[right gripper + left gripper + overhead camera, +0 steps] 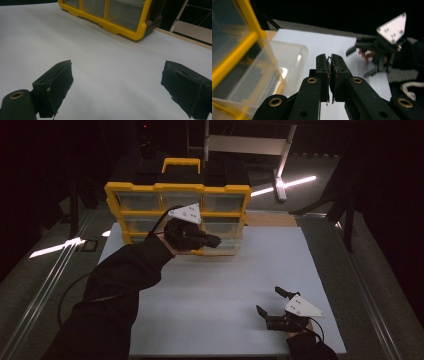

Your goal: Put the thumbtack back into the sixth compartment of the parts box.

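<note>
— Drawers point(279, 67) in the yellow organizer point(177, 212) at the table's point(220, 285) far edge: why's one sticking out?

— Left gripper point(212, 240), pinched shut on nothing, hangs beside it. Right gripper point(272, 307) waits wide open, empty, near corner.

Dim room, black surround; white table point(225, 285) brightest area, lit from above; glare streaks on floor left and rear; highlight on clear drawer point(284, 65), blurred close up; high view soft, grainy.
</note>
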`<action>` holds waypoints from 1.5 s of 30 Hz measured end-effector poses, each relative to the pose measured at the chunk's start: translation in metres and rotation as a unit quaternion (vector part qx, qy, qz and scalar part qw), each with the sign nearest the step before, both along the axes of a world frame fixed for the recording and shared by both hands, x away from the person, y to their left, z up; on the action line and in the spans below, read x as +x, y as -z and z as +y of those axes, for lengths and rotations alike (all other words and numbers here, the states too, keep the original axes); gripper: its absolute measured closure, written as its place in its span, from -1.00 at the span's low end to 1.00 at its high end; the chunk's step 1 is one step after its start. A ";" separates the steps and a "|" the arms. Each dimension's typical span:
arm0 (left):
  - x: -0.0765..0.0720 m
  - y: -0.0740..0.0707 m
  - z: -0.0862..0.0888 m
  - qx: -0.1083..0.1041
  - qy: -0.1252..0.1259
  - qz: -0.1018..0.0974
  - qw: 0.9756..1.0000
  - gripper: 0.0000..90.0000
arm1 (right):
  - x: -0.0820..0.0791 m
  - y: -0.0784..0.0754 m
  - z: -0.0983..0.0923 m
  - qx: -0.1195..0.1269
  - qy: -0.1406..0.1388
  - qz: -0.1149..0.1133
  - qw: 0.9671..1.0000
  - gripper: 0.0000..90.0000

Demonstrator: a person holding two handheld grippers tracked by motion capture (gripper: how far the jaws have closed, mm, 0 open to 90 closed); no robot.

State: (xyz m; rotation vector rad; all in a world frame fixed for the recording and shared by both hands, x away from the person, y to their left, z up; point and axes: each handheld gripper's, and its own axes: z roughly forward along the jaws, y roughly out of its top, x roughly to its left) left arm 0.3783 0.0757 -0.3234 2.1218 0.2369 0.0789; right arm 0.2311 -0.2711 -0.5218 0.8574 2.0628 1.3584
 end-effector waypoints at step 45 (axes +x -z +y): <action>0.054 0.032 -0.023 -0.002 -0.114 0.055 0.992 0.91 | 0.001 0.000 -0.001 0.001 -0.001 -0.002 1.000 -0.78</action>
